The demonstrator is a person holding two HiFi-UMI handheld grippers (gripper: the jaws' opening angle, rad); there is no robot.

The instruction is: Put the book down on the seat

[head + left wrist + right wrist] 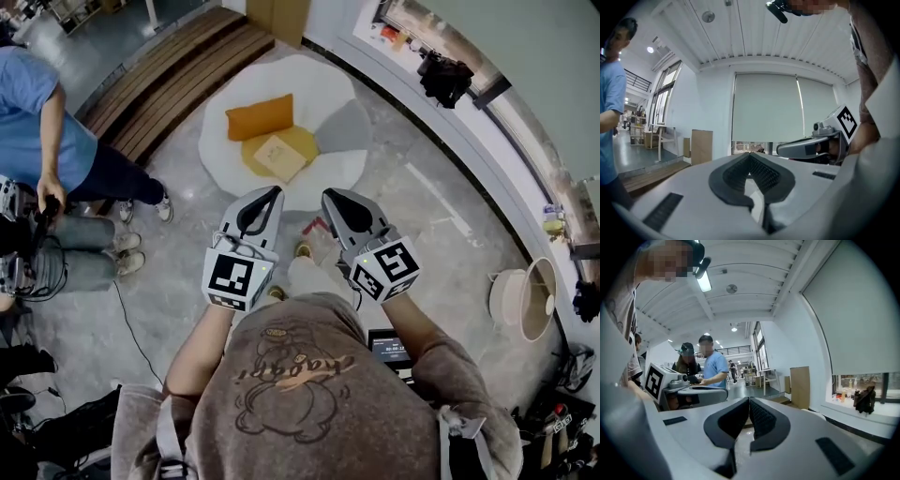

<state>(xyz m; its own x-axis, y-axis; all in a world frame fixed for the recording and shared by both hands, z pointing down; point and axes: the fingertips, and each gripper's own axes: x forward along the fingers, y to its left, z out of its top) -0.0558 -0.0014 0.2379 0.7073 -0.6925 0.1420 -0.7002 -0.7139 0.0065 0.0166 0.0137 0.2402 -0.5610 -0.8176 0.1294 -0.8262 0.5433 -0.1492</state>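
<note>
The left tool (272, 192) and right tool (330, 195): pressed together, empty; apparently the book (278, 155) lies on the seat (323, 94).

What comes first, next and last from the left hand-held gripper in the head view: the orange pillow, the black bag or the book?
1. Book, just ahead of the left hand-held gripper, on the yellow cushion.
2. Orange pillow, just behind the book.
3. Black bag, far off to the right.
</note>
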